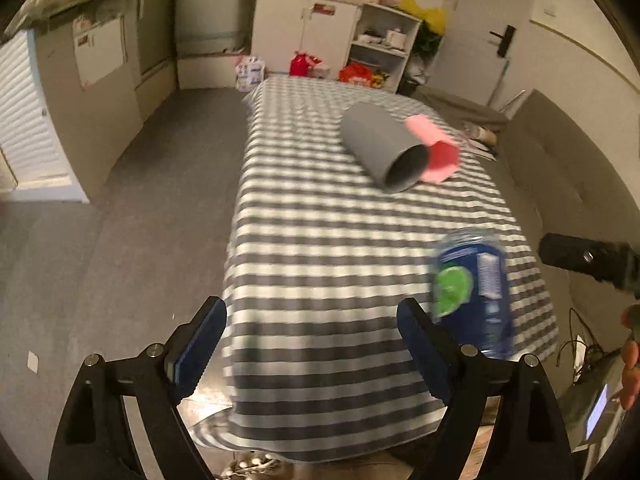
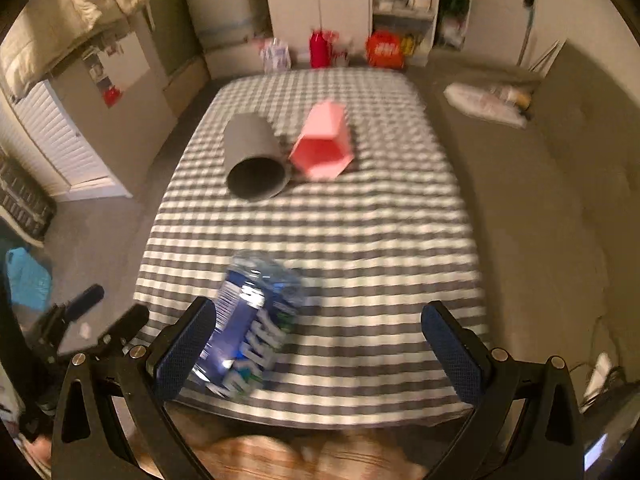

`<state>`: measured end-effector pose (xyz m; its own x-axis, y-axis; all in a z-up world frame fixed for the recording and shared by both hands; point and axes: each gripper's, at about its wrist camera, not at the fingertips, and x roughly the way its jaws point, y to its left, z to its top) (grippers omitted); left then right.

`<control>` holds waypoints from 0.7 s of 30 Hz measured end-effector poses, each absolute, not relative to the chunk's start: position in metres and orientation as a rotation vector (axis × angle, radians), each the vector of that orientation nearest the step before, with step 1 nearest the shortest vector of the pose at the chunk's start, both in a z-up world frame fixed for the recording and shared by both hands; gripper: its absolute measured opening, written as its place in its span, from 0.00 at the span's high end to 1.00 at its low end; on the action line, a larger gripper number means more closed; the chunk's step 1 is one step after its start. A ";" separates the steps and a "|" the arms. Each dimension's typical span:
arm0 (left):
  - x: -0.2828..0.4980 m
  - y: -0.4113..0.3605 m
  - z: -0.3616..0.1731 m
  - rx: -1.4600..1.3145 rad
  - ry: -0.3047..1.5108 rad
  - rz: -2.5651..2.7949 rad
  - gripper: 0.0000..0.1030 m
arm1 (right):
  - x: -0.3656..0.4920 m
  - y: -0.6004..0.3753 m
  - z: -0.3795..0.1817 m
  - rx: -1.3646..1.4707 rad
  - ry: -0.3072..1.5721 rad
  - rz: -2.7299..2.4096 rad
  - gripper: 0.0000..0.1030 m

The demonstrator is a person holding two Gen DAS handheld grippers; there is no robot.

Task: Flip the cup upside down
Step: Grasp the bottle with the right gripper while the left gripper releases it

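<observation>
Grey cup on its side mid-table, touching pink cup; blue bottle near front edge. Left gripper, right gripper: tongs apart, empty.

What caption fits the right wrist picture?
Open right gripper above checkered table; grey cup, pink cup lying down.

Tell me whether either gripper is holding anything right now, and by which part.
Nothing is held. The left gripper and right gripper are both open and empty; the gray cup lies on its side, untouched.
</observation>
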<state>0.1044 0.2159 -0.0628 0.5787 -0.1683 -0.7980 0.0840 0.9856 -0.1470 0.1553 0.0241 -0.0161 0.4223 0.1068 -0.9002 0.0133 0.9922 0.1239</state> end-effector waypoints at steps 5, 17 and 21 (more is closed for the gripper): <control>0.113 0.237 -0.077 -0.130 0.967 -0.132 0.13 | 0.185 0.042 -0.051 0.164 1.246 0.051 0.00; 0.127 0.254 -0.095 -0.177 1.000 -0.133 0.13 | 0.208 0.037 -0.105 0.318 1.394 0.085 0.19; 0.127 0.252 -0.095 -0.171 1.002 -0.131 0.13 | 0.211 0.040 -0.094 0.281 1.357 0.116 0.27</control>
